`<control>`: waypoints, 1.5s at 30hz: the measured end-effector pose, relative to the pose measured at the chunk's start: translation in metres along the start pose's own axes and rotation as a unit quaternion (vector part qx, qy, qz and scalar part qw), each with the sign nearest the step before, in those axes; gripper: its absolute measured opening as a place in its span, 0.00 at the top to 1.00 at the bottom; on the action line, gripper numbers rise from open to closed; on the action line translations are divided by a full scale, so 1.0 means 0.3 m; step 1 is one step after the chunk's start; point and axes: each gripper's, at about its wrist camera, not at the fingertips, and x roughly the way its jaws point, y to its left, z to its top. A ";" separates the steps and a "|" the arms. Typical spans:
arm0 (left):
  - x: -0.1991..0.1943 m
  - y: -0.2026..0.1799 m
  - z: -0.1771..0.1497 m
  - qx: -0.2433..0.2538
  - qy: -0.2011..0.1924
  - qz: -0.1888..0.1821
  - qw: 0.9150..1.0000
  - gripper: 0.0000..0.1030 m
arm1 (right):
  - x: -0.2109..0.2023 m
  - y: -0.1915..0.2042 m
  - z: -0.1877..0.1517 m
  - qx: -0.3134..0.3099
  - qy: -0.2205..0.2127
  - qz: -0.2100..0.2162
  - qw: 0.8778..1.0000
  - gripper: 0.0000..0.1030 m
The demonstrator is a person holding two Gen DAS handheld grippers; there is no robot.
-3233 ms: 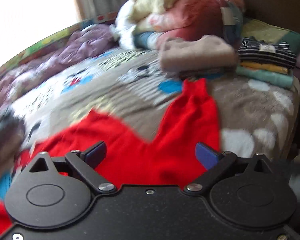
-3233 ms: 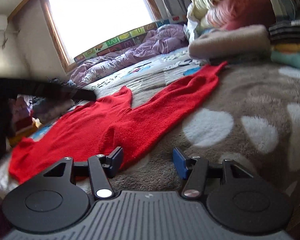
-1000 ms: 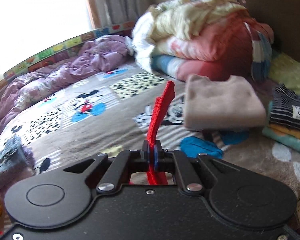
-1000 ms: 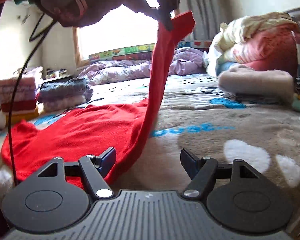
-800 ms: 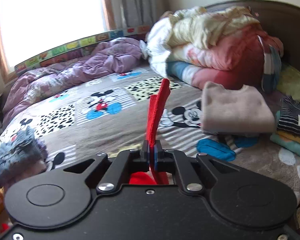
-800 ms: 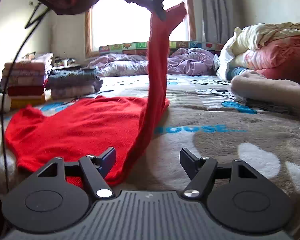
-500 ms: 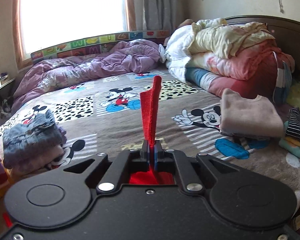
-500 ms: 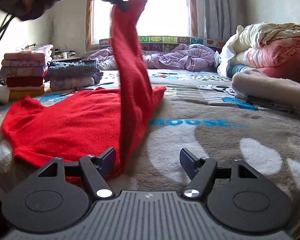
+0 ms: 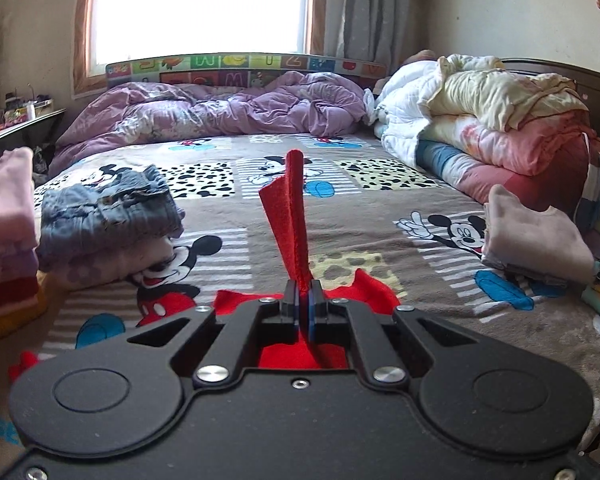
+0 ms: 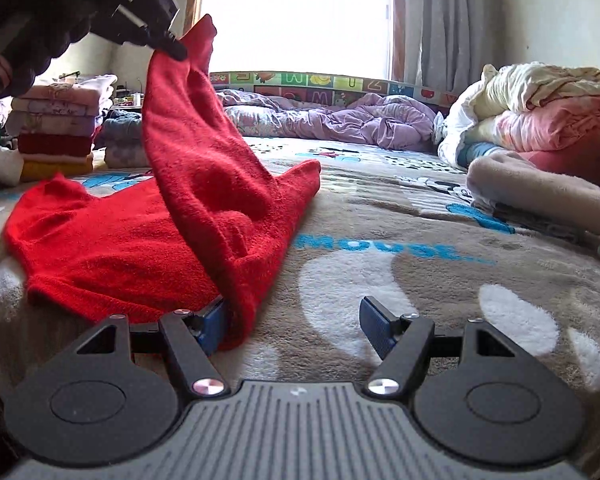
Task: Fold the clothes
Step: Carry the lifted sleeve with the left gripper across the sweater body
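A red fleece garment lies spread on the patterned bed blanket. One sleeve is lifted above the garment's body, pinched at its cuff by my left gripper, held in a dark-gloved hand at the upper left of the right wrist view. In the left wrist view the left gripper is shut on the red sleeve, whose end sticks up past the pads. My right gripper rests low over the blanket, open, with the garment's hem touching its left pad and nothing between the fingers.
Folded stacks stand at the left, with a folded denim piece beside them. A beige folded top and a quilt pile sit at the right. A purple duvet lies under the window.
My left gripper carried the red sleeve leftward and lower across the garment's body; the hanging sleeve now drapes in a slack fold. The right gripper stayed put, open.
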 end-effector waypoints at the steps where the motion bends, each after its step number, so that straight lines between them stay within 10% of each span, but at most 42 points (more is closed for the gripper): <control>1: -0.006 0.018 -0.008 -0.004 -0.001 0.000 1.000 0.97 | -0.002 0.004 0.000 -0.004 -0.001 0.001 1.000 0.32; 45: -0.008 0.368 -0.340 -0.140 0.008 -0.004 0.990 0.97 | -0.048 0.062 -0.013 -0.126 0.007 -0.024 0.992 0.32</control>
